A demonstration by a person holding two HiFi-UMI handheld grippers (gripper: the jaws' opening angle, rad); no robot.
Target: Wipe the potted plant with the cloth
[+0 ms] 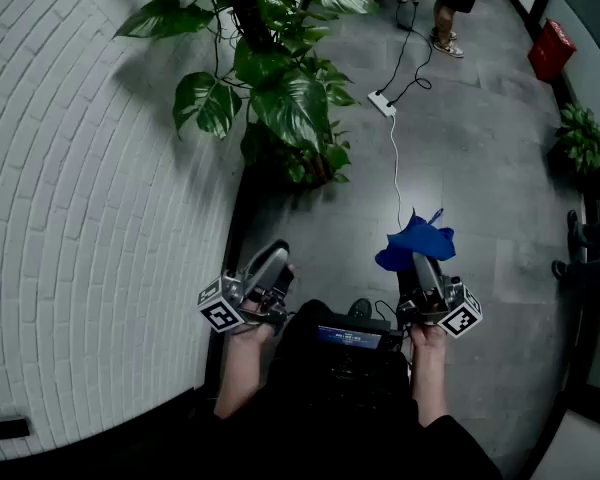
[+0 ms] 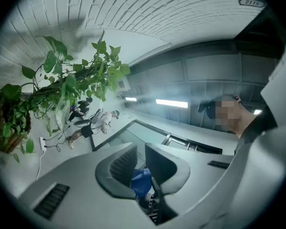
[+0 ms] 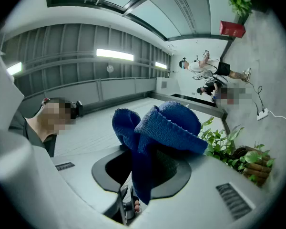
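Observation:
The potted plant point(image 1: 280, 98) with big green leaves stands on the floor against the white brick wall, ahead of both grippers and well apart from them. My right gripper point(image 1: 421, 264) is shut on a blue cloth point(image 1: 414, 241), which bunches up above its jaws. The right gripper view shows the cloth point(image 3: 167, 123) pinched between the jaws of that gripper point(image 3: 150, 168), with the plant point(image 3: 229, 144) off to the right. My left gripper point(image 1: 271, 258) is shut, with nothing between its fingers. In the left gripper view the plant point(image 2: 62, 87) is at the left, beyond that gripper point(image 2: 140, 151).
A curved white brick wall point(image 1: 80, 218) fills the left. A white power strip point(image 1: 382, 104) with its cable lies on the grey floor beyond the plant. A red bin point(image 1: 551, 50) and a small plant point(image 1: 583, 138) stand at the right. A person point(image 1: 450, 8) stands at the back.

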